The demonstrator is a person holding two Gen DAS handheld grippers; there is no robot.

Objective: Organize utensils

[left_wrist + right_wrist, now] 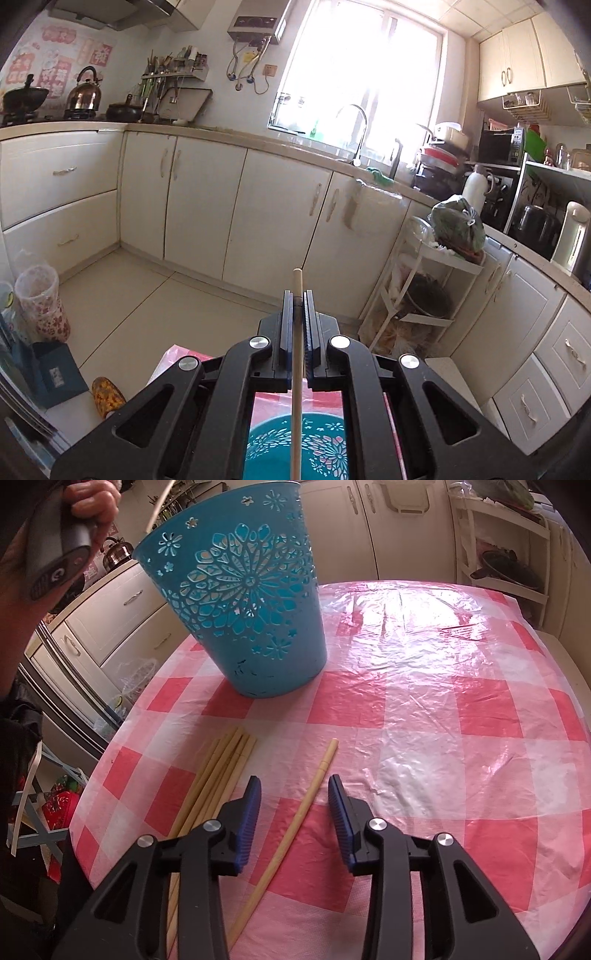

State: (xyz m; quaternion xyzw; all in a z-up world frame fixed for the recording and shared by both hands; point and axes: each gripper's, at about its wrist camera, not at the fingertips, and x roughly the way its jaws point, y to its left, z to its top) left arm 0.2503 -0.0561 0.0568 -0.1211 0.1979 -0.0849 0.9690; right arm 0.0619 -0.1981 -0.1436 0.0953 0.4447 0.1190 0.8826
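- My left claw (297,299) is clamped tight on a single wooden chopstick (296,369); the stick runs straight along the gap between the pads, its blunt end poking out past the tips.
- Through the left wrist view, the teal cut-out basket (321,450) sits directly below that claw, and the chopstick's lower part crosses over its opening.
- My right claw (294,788) hangs wide open and holds nothing, low over the pink-checked desk (424,709).
- A loose chopstick (295,823) lies flat on the cloth between the right claw's blue pads (251,812), touching neither, angled toward the basket.
- A bundle of chopsticks (218,775) lies just left of the right claw, side by side, partly hidden under its left finger.
- In the right wrist view the basket (240,602) stands upright on the desk's far left part, well apart from the right claw.
- My left hand (88,506) grips its handle up beside the basket's rim.
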